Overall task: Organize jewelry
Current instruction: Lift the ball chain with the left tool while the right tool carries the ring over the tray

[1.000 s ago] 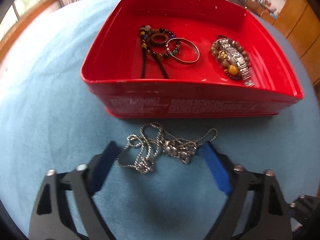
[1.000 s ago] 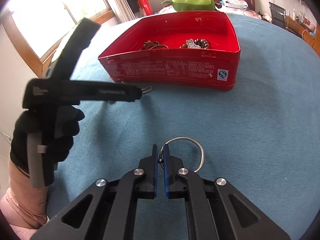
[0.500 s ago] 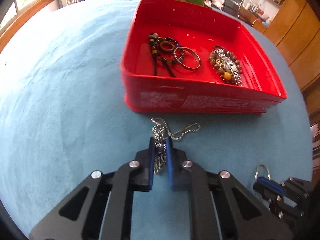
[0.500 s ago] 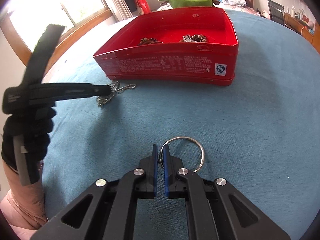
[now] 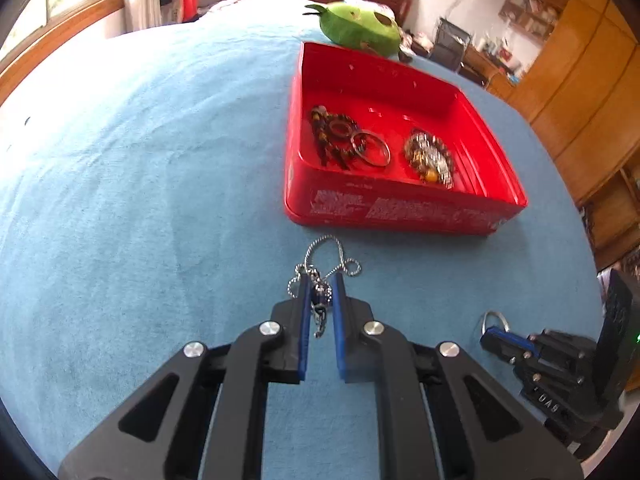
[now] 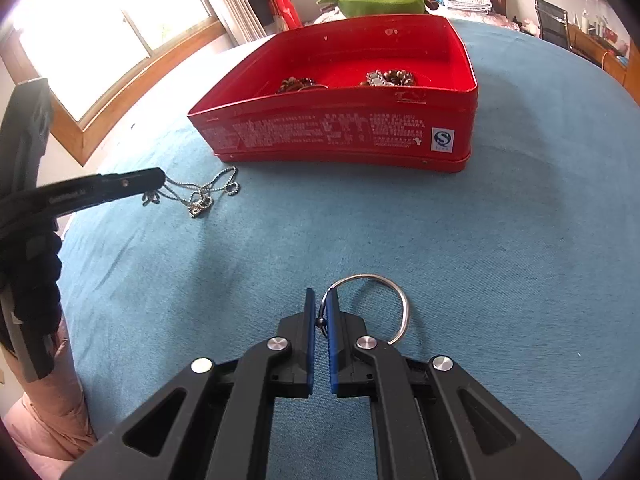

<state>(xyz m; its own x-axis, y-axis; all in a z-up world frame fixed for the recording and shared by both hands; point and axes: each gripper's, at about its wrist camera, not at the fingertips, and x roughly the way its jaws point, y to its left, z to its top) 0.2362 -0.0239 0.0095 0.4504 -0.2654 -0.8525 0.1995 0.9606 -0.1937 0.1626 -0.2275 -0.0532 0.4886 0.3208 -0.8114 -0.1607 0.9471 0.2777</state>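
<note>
Cloth of plain blue [image 5: 140, 200] covered the desk, with wide bare room left of the red tin [image 5: 400, 208] and in front of it, where both tools worked. The tin stood open with low walls, a beaded strand [image 5: 330, 136], a metal bangle [image 5: 372, 152] and a watch with beads [image 5: 430, 158] on its floor. A green plush toy [image 5: 360, 28] lay just behind its far wall. The left gripper [image 5: 320, 292] had its jaws clenched on a silver chain necklace [image 6: 200, 196], whose loops trailed on the cloth just before the tin's near wall. Farther out from that wall, the right gripper [image 6: 321, 312] had its jaws shut on a silver ring bangle [image 6: 384, 304] resting on the cloth.
</note>
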